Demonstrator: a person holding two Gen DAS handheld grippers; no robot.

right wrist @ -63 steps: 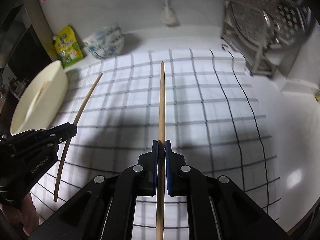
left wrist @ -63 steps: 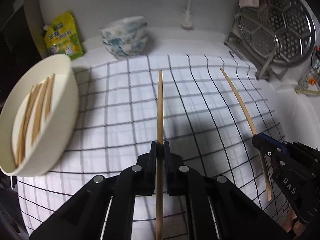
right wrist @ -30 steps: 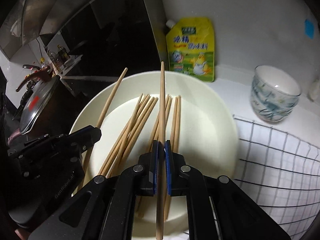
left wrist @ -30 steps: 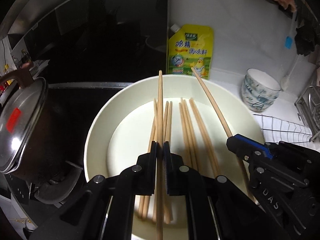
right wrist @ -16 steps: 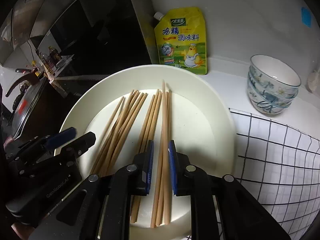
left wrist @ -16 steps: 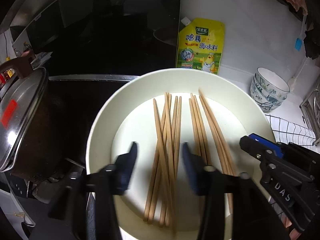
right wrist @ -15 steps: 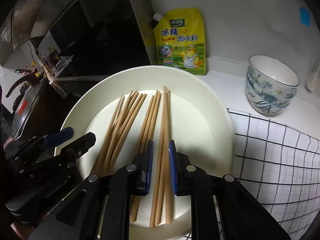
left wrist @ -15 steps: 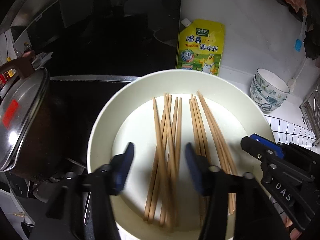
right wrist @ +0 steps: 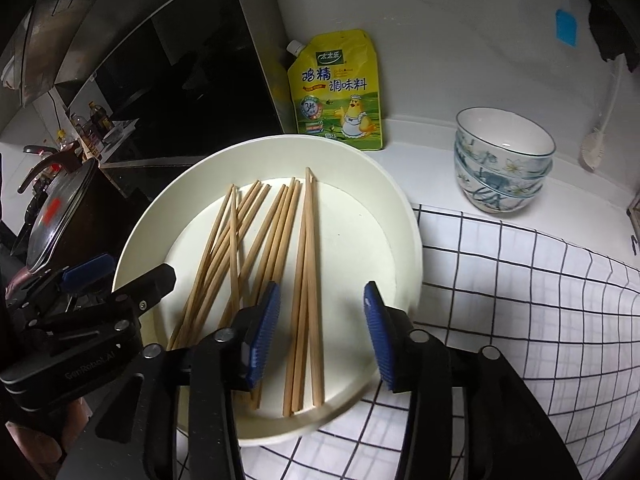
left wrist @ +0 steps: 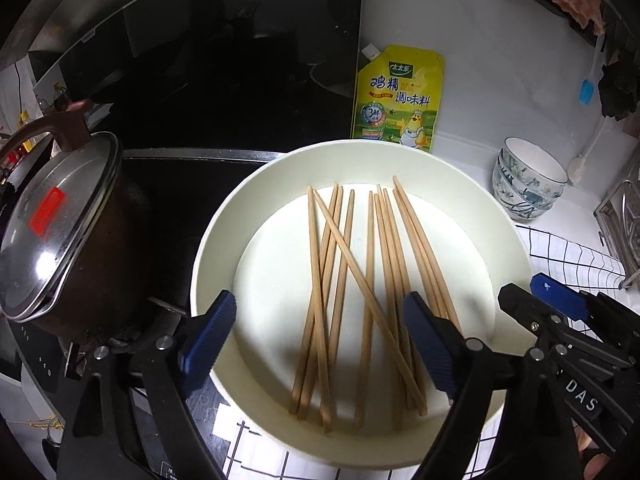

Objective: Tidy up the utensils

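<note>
L gripper [left wrist: 318,340]: jaws wide apart, holding nothing, over bowl.
R gripper [right wrist: 320,332]: jaws wide, nothing held.
Chopsticks [left wrist: 362,280]: loose in white bowl [left wrist: 506,232], below/ahead of both grippers.

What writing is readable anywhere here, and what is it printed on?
"太太乐": yellow pouch, top logo.
"鸡精调味料": pouch front.
"3鲜": pouch's round badge; smaller print below unreadable.
"DAS": right gripper body.
"GenRobot.AI": left gripper body, blurred.
Red sticker on pot lid: no legible text.
</note>
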